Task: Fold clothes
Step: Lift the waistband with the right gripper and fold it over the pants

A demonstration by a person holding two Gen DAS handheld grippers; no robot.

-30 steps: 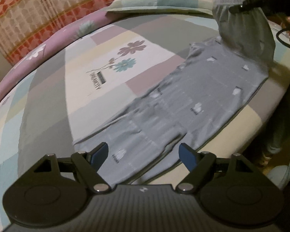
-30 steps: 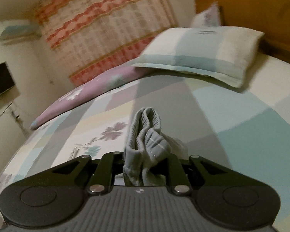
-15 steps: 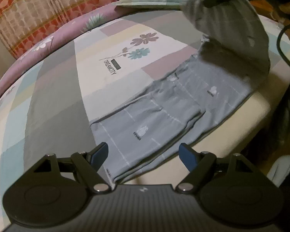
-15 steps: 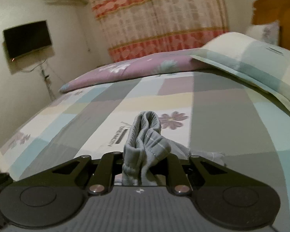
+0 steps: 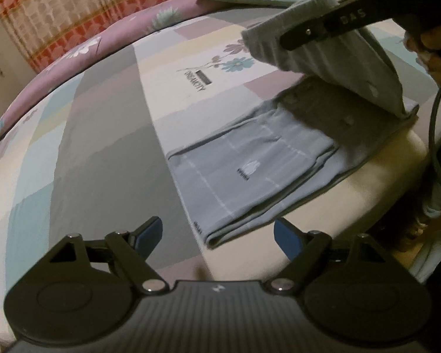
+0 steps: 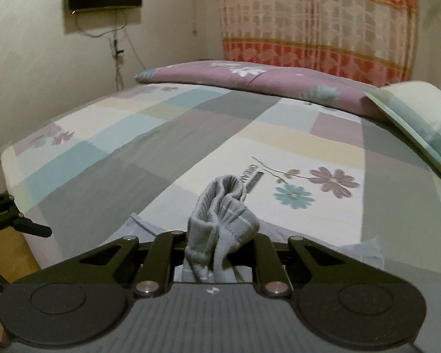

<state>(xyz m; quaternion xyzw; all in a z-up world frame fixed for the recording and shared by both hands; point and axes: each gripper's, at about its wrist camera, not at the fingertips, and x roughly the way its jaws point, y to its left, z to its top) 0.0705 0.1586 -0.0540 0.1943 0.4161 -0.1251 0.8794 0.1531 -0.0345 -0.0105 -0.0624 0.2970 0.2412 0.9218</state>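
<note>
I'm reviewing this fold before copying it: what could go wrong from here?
1. The right gripper pinches only a bunched waistband of the grey trousers; it might slip out mid-fold.
2. The left gripper is open above the leg ends, so nothing pins them and the cloth may drag.
3. The trousers lie along the bed's edge and could slide off.

Bed (image 5: 103,135) surface lies open across its middle and toward the far edge; only flat sheet there. Grey trousers (image 5: 250,176) occupy the near edge, their lifted end held up by the right gripper (image 6: 220,235), blocking that corner. Purple quilt (image 6: 264,79) banks the far edge; pillow (image 6: 420,111) fills the head end.
</note>
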